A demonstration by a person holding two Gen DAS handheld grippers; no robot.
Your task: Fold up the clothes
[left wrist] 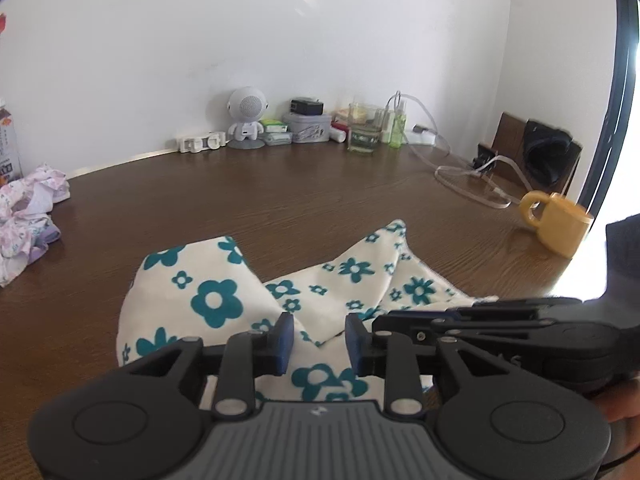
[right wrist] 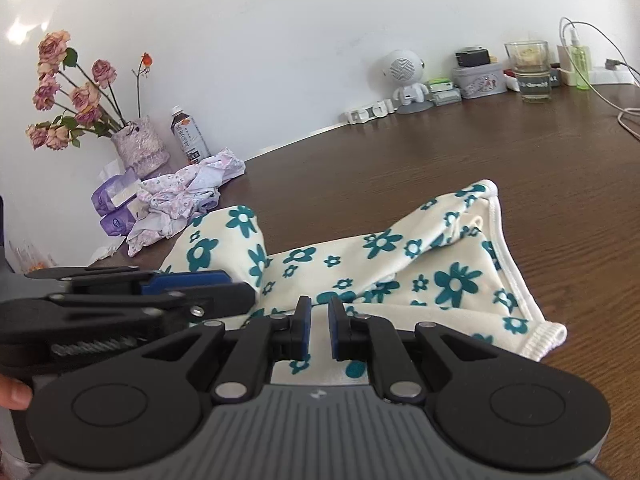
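Note:
A cream cloth with teal flowers [left wrist: 216, 300] lies crumpled on the brown table [left wrist: 280, 200], bunched in the middle with both ends spread. My left gripper [left wrist: 320, 340] hovers open over its near edge, and cloth shows below the wide gap between the blue pads. My right gripper [right wrist: 319, 328] sits low over the same cloth [right wrist: 452, 280], its pads only a narrow gap apart with cream fabric showing between them. Each gripper appears side-on in the other view: the right gripper [left wrist: 400, 316] and the left gripper [right wrist: 236, 292], close together.
A pink floral garment [right wrist: 180, 196] is heaped at the left by a vase of dried roses [right wrist: 140, 144] and a bottle [right wrist: 190, 134]. A yellow mug [left wrist: 556, 220] and cables [left wrist: 460, 172] sit at the right. A toy speaker [left wrist: 246, 120], boxes and a glass [left wrist: 364, 132] line the wall.

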